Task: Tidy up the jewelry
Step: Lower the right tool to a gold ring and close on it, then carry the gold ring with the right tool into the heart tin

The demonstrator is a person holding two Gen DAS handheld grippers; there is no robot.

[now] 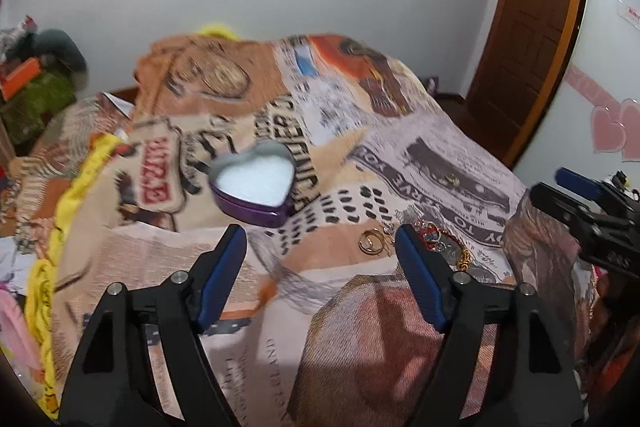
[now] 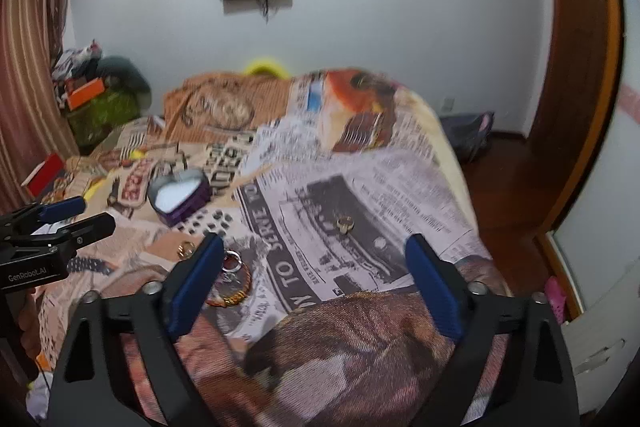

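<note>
Both tools hang over the bed with nothing in them: the left gripper (image 1: 322, 241) is spread wide, and the right gripper (image 2: 316, 251) is splayed just as far. The jewelry lies loose on the printed blanket (image 1: 400, 327). From the left wrist view, gold hoops (image 1: 372, 241) sit at about one o'clock of that gripper's gap, just beside a tangle of red beads and chain (image 1: 440, 241). A single gold ring (image 2: 345, 223) rests alone at twelve o'clock from the right gripper.

The heart-shaped tin (image 1: 256, 183), purple-walled with a pale lining, stands open at eleven o'clock.

My worry is the cloth: soft, woven and rumpled. Thin, hard, slippery metal could sink into a fold, or the padded blue fingers (image 1: 224, 275) could pinch fabric along with it. The tangled chain might drag its neighbours along.
</note>
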